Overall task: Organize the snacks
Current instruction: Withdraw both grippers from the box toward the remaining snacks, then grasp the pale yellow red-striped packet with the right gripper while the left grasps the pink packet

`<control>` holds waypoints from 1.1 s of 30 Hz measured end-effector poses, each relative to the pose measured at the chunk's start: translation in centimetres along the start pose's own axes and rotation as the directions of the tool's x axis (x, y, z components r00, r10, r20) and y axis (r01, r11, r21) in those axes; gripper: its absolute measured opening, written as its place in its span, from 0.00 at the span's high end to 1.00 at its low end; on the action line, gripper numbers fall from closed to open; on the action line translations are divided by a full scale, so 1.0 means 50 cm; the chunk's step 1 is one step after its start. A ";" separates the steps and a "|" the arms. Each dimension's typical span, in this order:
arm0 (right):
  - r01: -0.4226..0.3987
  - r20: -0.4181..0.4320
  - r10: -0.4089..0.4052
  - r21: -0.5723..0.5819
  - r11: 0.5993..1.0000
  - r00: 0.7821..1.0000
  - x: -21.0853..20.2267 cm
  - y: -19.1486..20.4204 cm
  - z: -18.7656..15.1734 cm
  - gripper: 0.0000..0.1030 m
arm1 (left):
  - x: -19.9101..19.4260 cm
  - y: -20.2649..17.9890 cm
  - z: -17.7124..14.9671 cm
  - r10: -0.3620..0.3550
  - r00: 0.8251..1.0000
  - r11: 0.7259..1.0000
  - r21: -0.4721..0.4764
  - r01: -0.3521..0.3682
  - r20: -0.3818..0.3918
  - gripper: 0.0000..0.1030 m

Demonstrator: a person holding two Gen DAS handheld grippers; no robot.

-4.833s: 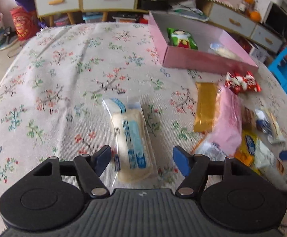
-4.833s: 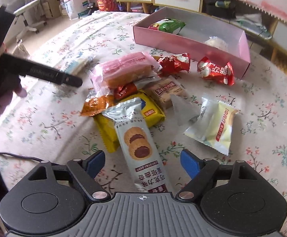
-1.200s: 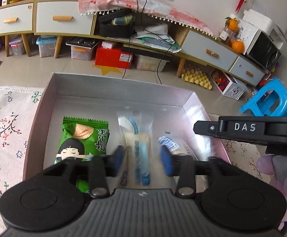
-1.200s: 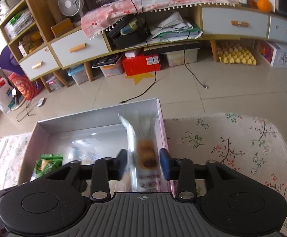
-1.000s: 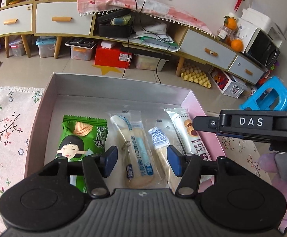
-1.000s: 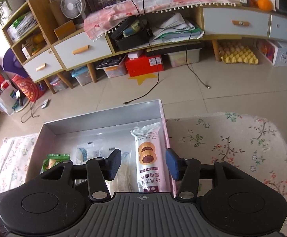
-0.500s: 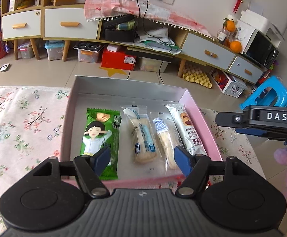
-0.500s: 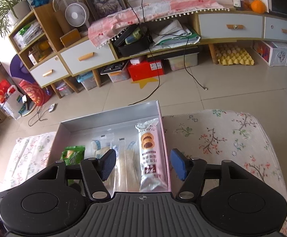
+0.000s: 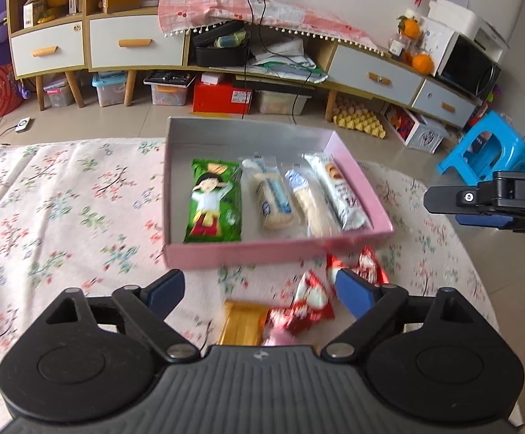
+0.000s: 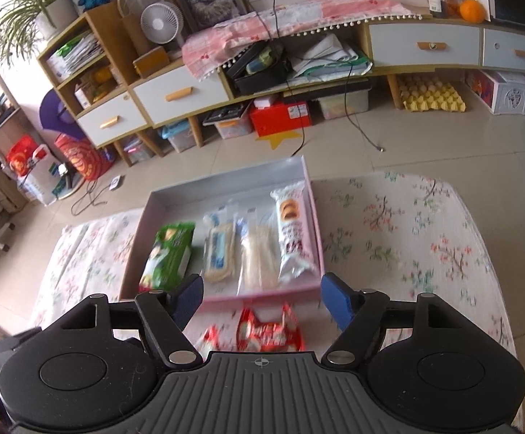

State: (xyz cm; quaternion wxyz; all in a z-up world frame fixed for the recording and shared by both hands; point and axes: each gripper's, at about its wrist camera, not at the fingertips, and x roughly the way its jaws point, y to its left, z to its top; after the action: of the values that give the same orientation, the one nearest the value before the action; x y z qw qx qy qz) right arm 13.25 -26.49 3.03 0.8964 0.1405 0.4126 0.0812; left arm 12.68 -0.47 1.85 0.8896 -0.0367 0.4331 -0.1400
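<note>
The pink box [image 9: 273, 253] sat at the tabletop's far edge, holding four snacks side by side: a green packet [image 9: 214, 202] leftmost, a blue-striped pack [image 9: 271, 199], a clear pack [image 9: 311, 208], then a biscuit pack [image 9: 338, 191] against the right wall. Red packets [image 9: 305, 305] and a gold packet [image 9: 244, 322] lay on the floral cloth [image 9: 63, 209] just before the box's near wall. The left gripper [image 9: 258, 285] and right gripper [image 10: 262, 294] were both opening, nothing between their pads.
</note>
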 end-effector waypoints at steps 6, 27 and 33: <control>-0.022 -0.077 0.026 0.052 0.998 0.997 -0.019 0.005 -0.056 0.27 | -0.034 0.015 -0.039 0.015 1.000 1.000 0.017 -0.014 -0.023 0.07; 0.024 -0.108 -0.009 0.131 0.991 0.994 0.000 -0.056 -0.249 0.19 | -0.063 0.054 -0.187 0.033 0.999 0.993 0.114 -0.032 -0.009 0.03; 0.091 -0.095 -0.078 0.142 0.986 0.992 0.010 -0.084 -0.255 0.19 | -0.046 0.054 -0.199 0.004 1.000 0.992 0.122 -0.003 -0.001 0.06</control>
State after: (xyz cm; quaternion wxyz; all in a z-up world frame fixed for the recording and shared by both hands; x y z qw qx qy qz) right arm 3.99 -27.97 -6.57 0.8670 0.1844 0.4625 0.0186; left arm 4.13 3.33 -3.11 0.8903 0.0187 0.4241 -0.1647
